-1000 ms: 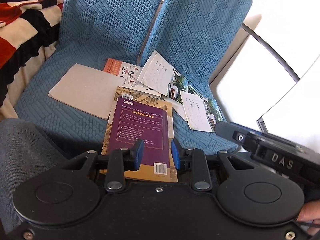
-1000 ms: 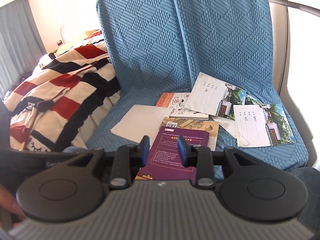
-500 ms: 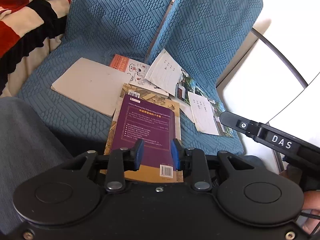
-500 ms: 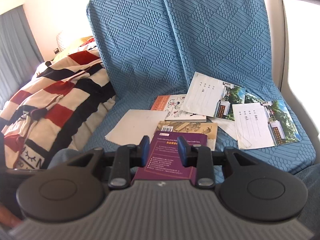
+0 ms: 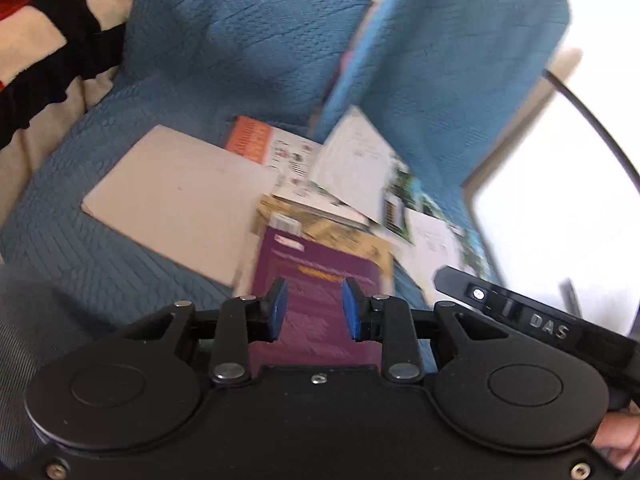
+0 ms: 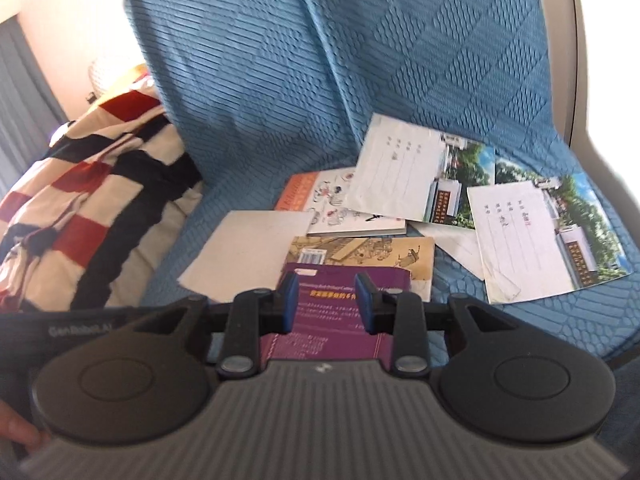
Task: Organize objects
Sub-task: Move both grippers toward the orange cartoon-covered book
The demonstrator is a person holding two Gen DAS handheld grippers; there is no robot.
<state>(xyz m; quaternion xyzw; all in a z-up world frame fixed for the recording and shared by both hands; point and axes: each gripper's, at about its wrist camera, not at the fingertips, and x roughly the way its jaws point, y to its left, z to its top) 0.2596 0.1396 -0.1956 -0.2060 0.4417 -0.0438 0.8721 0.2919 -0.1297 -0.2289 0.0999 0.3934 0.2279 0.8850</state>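
A purple book (image 5: pixel 316 280) (image 6: pixel 340 312) lies on a tan illustrated book (image 6: pixel 372 254) at the front of a blue-covered seat. Behind them lie a grey card sheet (image 5: pixel 180 196) (image 6: pixel 244 252), an orange-and-white booklet (image 5: pixel 276 152) (image 6: pixel 332 204) and two photo envelopes (image 6: pixel 416 172) (image 6: pixel 548 240). My left gripper (image 5: pixel 314 308) is open and empty just above the purple book's near end. My right gripper (image 6: pixel 327 300) is open and empty over the same book. The right gripper's body shows in the left wrist view (image 5: pixel 532 320).
The blue quilted cover (image 6: pixel 360 60) drapes the seat and backrest. A red, black and cream striped blanket (image 6: pixel 80 200) (image 5: pixel 48 40) lies to the left. A grey armrest frame (image 5: pixel 592 128) runs along the right side.
Both grippers have moved forward and lower toward the purple book, which now looks larger. The left wrist view is blurred by motion. Both jaws stay open.
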